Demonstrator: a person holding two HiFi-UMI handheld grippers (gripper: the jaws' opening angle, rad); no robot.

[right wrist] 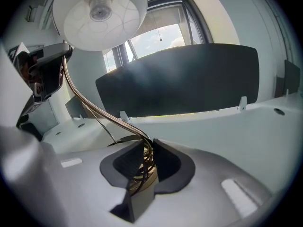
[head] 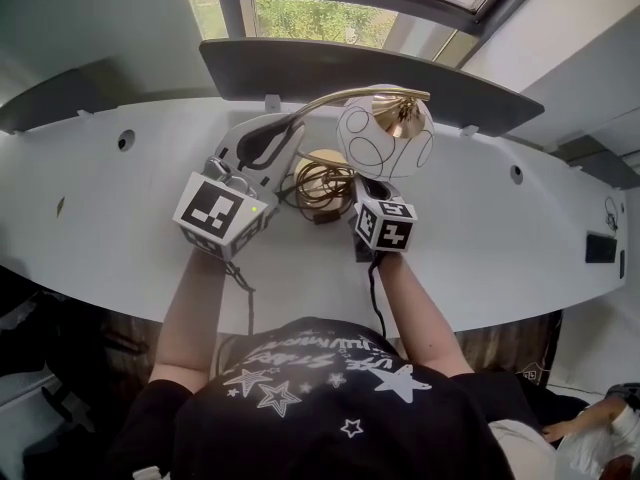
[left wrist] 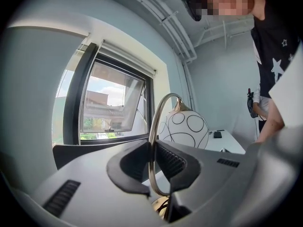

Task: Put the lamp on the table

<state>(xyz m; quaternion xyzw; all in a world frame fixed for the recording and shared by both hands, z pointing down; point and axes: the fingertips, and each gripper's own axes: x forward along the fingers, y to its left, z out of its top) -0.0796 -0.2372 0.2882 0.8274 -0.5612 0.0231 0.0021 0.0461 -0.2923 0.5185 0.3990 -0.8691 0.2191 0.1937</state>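
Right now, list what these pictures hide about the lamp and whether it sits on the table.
- Base of the lamp: whether it rests on the table is unclear. Head view: the right gripper covers it. Right gripper view: the jaws cover it.
- Plug end of the coiled cord: in no view.
- Small dark thing on the table: left gripper view, too small to name.

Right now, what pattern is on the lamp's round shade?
The globe shade is white with thin black circle outlines, clearest in the left gripper view.
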